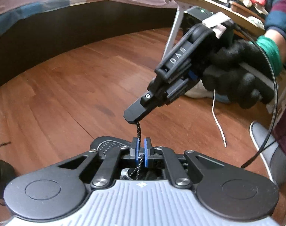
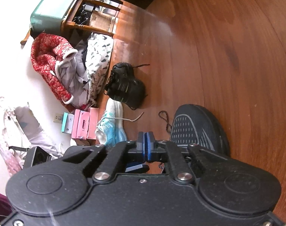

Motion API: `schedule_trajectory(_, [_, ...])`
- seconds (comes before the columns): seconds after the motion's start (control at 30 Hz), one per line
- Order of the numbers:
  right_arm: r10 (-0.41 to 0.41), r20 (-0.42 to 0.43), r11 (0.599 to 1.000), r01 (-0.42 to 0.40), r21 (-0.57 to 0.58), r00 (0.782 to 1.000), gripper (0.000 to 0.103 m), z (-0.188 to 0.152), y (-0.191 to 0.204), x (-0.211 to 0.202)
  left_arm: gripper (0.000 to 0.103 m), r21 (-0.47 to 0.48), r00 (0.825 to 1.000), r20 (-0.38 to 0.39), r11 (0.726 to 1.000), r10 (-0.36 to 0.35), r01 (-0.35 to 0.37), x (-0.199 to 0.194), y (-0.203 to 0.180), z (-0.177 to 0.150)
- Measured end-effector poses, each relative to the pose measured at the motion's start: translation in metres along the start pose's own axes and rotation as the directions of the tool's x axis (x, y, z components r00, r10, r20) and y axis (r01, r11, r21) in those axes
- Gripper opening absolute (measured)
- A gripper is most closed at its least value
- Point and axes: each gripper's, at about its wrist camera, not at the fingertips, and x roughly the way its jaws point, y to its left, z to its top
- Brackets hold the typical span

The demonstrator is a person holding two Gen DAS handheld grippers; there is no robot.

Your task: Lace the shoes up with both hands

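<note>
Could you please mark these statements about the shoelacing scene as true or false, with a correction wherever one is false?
1. The left gripper is shut on the black speckled lace. True.
2. The right gripper hangs wide open above the lace. False: its jaws are closed, pinching the same lace higher up.
3. The hand holding the right gripper wears a black glove. True.
4. The floor is grey carpet. False: it is reddish-brown wood.
5. A white and light blue sneaker lies on the floor near pink boxes. True.
6. The other black shoe sits on a table. False: it rests on the floor beside a pile of clothes.
</note>
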Motion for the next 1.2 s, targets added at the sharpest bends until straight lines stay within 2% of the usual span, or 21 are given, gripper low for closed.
schedule_trajectory(0.23, [-0.02, -0.012, 0.992, 0.018, -0.125, 1.0, 0.004, -0.007, 0.015, 0.005, 0.004, -0.176, 0.999, 0.019, 0.983, -0.05, 0.052, 0.0, 0.015, 0.004])
schedule_trajectory(0.53, [-0.019, -0.015, 0.989, 0.017, -0.147, 1.0, 0.004, -0.007, 0.016, 0.006, 0.004, -0.248, 0.998, 0.027, 0.967, -0.054, 0.059, 0.002, 0.021, -0.001])
schedule_trajectory(0.63, [-0.018, -0.019, 0.989, 0.015, -0.149, 1.0, 0.008, -0.007, 0.015, 0.004, 0.001, -0.221, 0.999, 0.027, 0.975, -0.027, 0.032, 0.001, 0.02, -0.002])
schedule_trajectory(0.7, [-0.03, -0.014, 0.987, 0.028, -0.16, 0.999, 0.009, -0.005, 0.014, 0.0, 0.001, -0.18, 0.999, 0.014, 0.983, 0.03, -0.027, -0.002, 0.02, -0.002])
schedule_trajectory(0.73, [-0.052, -0.014, 0.982, 0.049, -0.182, 0.999, 0.02, -0.005, 0.015, -0.002, 0.001, -0.138, 0.997, 0.016, 0.988, 0.078, -0.075, -0.006, 0.02, 0.0])
schedule_trajectory(0.77, [-0.083, -0.013, 0.974, 0.078, -0.212, 0.996, 0.024, -0.006, 0.016, -0.004, 0.001, -0.095, 0.992, 0.02, 0.988, 0.126, -0.123, -0.009, 0.02, 0.003])
schedule_trajectory(0.83, [-0.154, -0.033, 0.945, 0.137, -0.296, 0.988, 0.028, -0.01, 0.019, -0.003, 0.001, -0.013, 0.978, 0.03, 0.978, 0.208, -0.208, -0.013, 0.018, 0.006])
schedule_trajectory(0.93, [-0.243, -0.089, 0.891, 0.186, -0.413, 0.966, 0.043, -0.029, 0.027, 0.008, 0.001, 0.077, 0.975, 0.006, 0.972, 0.221, -0.22, -0.003, 0.001, 0.006])
schedule_trajectory(1.03, [-0.337, -0.124, 0.797, 0.213, -0.565, 0.933, 0.044, -0.054, 0.042, 0.028, 0.001, 0.086, 0.988, -0.039, 0.985, 0.152, -0.148, 0.009, -0.021, -0.004])
schedule_trajectory(1.17, [-0.439, -0.095, 0.697, 0.271, -0.664, 0.894, 0.043, -0.073, 0.051, 0.042, 0.001, 0.1, 0.989, -0.121, 0.992, 0.087, -0.075, 0.023, -0.04, -0.016])
schedule_trajectory(1.2, [-0.454, -0.087, 0.688, 0.287, -0.667, 0.887, 0.043, -0.073, 0.049, 0.043, 0.001, 0.112, 0.987, -0.139, 0.991, 0.082, -0.067, 0.025, -0.044, -0.018])
